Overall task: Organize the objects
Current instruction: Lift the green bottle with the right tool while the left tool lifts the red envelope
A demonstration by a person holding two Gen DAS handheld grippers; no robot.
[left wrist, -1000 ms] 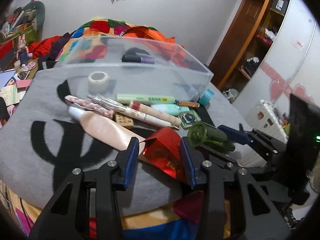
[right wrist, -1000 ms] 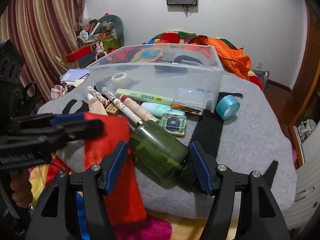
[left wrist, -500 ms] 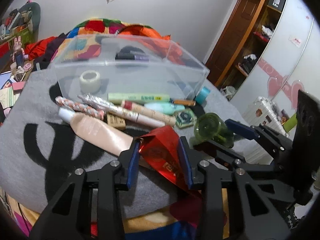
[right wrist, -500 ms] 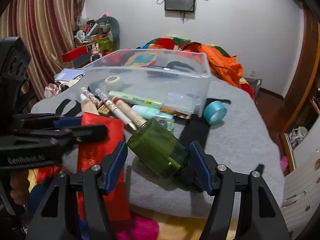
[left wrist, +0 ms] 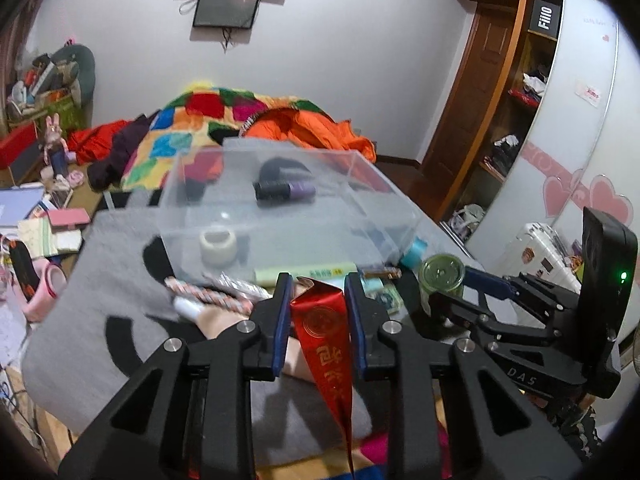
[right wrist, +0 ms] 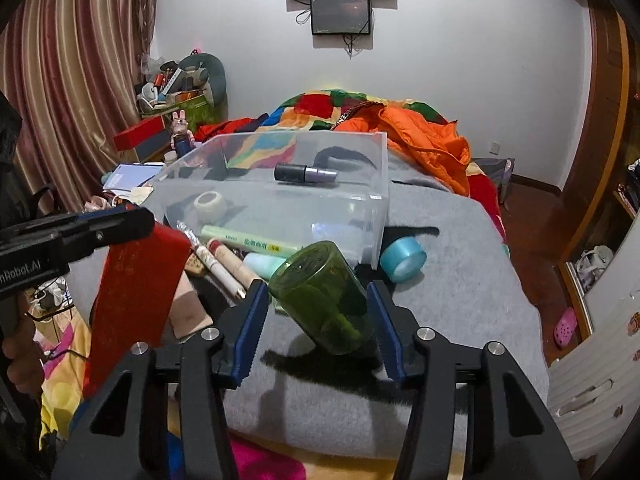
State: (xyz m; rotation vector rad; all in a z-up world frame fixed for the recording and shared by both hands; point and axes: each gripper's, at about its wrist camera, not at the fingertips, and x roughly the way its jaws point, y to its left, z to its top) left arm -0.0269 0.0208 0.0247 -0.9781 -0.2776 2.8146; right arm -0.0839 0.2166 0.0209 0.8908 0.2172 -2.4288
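red envelope (left wrist: 320, 320) pinched edge-on in my left fingers (left wrist: 316, 308), just closed on it; thin, limp, light, sags below grip. green jar (right wrist: 324, 300) clamped across body by right fingers (right wrist: 316, 320), tilted off grey blanket (right wrist: 460, 280); smooth, likely slippery. clear bin (right wrist: 280, 204) ahead.
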